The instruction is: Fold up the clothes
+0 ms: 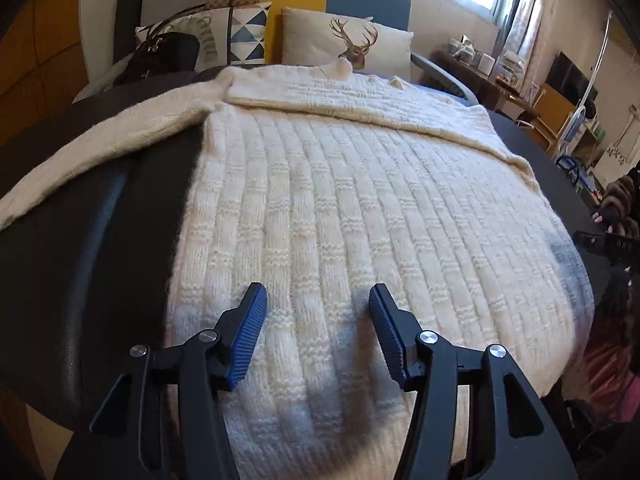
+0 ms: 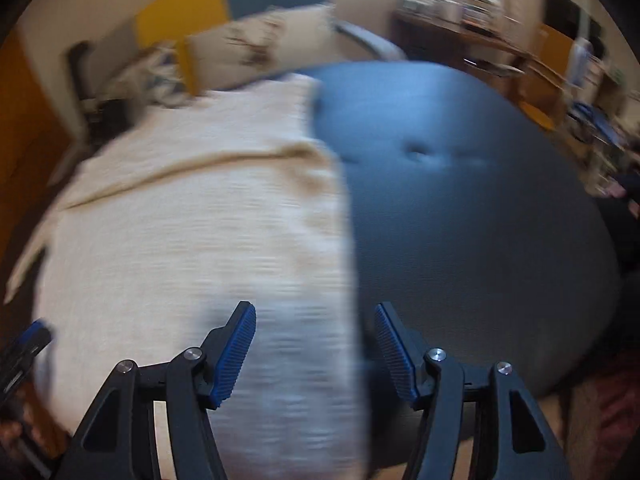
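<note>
A cream knitted sweater (image 1: 340,208) lies flat on a dark round table (image 1: 100,240), one sleeve (image 1: 100,148) stretched out to the left. The left gripper (image 1: 316,332) hovers over its near hem with jaws spread apart, holding nothing. A deer-print cushion (image 1: 352,42) stands behind the table.

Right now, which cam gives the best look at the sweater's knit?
Left wrist: the cream sweater is sharp, its ribbed knit and one outstretched sleeve clear. Right wrist shows the sweater motion-blurred, only its right edge against the dark table.
</note>
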### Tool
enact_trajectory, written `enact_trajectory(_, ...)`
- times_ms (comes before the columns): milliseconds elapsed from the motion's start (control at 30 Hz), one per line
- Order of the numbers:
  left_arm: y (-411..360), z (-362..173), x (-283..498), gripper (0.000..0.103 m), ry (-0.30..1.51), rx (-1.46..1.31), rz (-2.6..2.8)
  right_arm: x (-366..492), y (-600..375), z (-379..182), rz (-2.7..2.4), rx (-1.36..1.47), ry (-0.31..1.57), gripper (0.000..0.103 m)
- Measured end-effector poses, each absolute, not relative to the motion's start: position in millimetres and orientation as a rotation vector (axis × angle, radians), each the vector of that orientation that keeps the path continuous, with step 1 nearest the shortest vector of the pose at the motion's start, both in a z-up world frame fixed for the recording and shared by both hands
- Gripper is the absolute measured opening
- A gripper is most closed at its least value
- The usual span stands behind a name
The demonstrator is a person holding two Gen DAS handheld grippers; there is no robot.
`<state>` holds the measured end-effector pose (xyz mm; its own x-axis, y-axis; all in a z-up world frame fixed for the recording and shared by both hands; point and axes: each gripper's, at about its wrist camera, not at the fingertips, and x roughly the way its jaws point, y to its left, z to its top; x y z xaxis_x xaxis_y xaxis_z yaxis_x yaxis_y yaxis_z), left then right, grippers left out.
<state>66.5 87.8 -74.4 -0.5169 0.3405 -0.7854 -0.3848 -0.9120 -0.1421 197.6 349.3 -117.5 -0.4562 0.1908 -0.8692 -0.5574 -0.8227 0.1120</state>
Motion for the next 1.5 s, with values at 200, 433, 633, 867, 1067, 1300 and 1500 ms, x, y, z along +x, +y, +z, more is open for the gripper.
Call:
enact_trajectory(200,91,-62,78,0.057,0.092,-1.197,2.370,181,307,-112,2.526,-1.362,0.540,0.063)
enact_trajectory(433,100,-76,92,0.058,0.250,-1.216,2.310,138,271,-148,2.486,-1.498,0.227,0.066)
enact_trajectory(633,78,-57,93,0.058,0.070,-1.184,2.318,151,284,-131,2.506,-1.478,0.302,0.064)
enact_trajectory(867,63,-70,88,0.059,0.033,-1.230,2.325,174,282,-140,2.468,-1.554,0.250,0.065)
enact_trajectory(1067,33,-59,69,0.059,-0.262,-1.260,2.315,147,264,-111,2.689,-1.394,0.381,0.065)
enact_trajectory(1300,-84,-59,27,0.061,-0.923,-1.267,2.318,112,239,-153,2.606,-1.577,0.171,0.069)
enact_trajectory(1500,-216,-52,-11,0.063,-1.374,-1.133,2.478,107,240,-154,2.601,-1.585,0.145,0.072)
